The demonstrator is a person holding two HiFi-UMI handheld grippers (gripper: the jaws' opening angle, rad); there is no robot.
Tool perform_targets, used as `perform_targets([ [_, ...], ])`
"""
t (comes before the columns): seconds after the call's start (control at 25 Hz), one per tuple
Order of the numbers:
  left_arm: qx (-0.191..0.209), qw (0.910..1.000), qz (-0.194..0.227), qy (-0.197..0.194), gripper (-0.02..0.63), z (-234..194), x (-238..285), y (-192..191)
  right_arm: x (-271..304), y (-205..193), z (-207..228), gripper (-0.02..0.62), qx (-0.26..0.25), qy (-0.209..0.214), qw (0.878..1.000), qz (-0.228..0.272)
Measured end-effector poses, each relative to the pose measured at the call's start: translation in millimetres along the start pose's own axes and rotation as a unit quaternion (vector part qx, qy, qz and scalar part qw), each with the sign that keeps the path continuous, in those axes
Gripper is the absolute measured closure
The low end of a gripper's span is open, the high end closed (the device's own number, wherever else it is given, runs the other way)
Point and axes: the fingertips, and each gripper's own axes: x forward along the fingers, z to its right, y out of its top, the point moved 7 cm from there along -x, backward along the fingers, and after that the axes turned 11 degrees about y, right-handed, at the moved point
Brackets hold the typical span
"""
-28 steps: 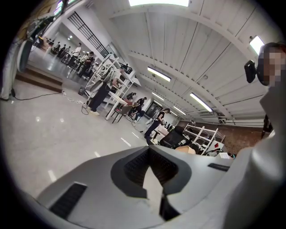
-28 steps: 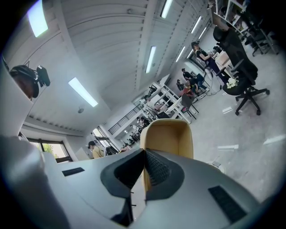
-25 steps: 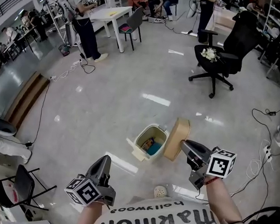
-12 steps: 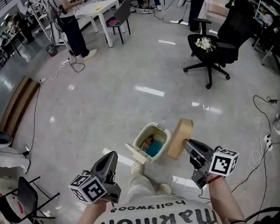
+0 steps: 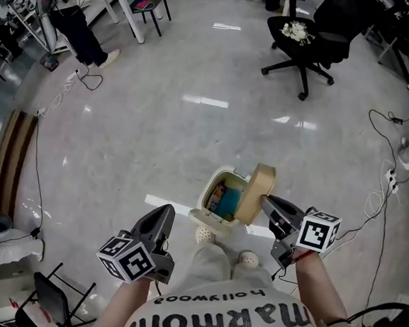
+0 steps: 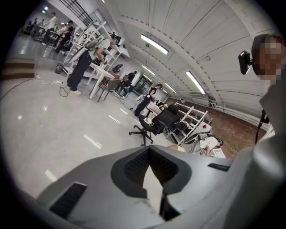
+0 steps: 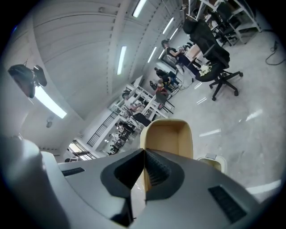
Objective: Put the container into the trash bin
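The right gripper point(image 5: 264, 199) has its fingers clamped on one wall of the tan container point(image 5: 255, 193), held upright over the right edge of the open trash bin point(image 5: 215, 177). The left gripper point(image 5: 164, 214) hangs low and apart, fingers closed on nothing. Bare floor point(image 5: 157, 134) lies wide open beyond the bin.

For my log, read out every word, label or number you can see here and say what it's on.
"hollywood": on the shirt, upside down in the head view.
"Marmon": bigger letters on the same shirt, end cut off; a further line beneath is unreadable.
Cubes on the left gripper and right gripper: square patterns, no letters.
Things in the trash bin: too small to read.
On the container: no print shows.
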Motion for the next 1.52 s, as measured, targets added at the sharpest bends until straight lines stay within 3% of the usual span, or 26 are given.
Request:
perform_targets([
  [0.12, 0.038, 0.9984, -0.033, -0.027, 0.609, -14, 28, 6, 19, -9, 18, 0.584, 0.015, -0.016, 1.0, 0.01],
  [0.28, 0.061, 0.9941, -0.072, -0.055, 0.609, -42, 59, 7, 43, -19, 41, 0.586, 0.021, -0.048, 0.998, 0.019],
  [0.48, 0.105, 0.9769, -0.152, -0.107, 0.609, -61, 91, -2, 50, -39, 67, 0.586, 0.06, -0.095, 0.991, 0.073],
  [0.64, 0.122, 0.9677, -0.176, -0.133, 0.609, -53, 121, -13, 46, -45, 87, 0.584, 0.087, -0.112, 0.985, 0.094],
  [1.0, 0.112, 0.9582, -0.236, -0.118, 0.609, -59, 164, -63, 54, -78, 127, 0.586, 0.125, -0.139, 0.981, 0.057],
  [1.28, 0.098, 0.9648, -0.222, -0.101, 0.609, -68, 218, -85, 76, -101, 178, 0.584, 0.143, -0.134, 0.981, 0.009],
  [1.4, 0.111, 0.9646, -0.22, -0.093, 0.609, -71, 241, -95, 84, -112, 200, 0.585, 0.151, -0.132, 0.98, -0.009],
  [1.52, 0.149, 0.9555, -0.243, -0.077, 0.609, -77, 254, -114, 92, -125, 219, 0.585, 0.166, -0.136, 0.976, -0.025],
])
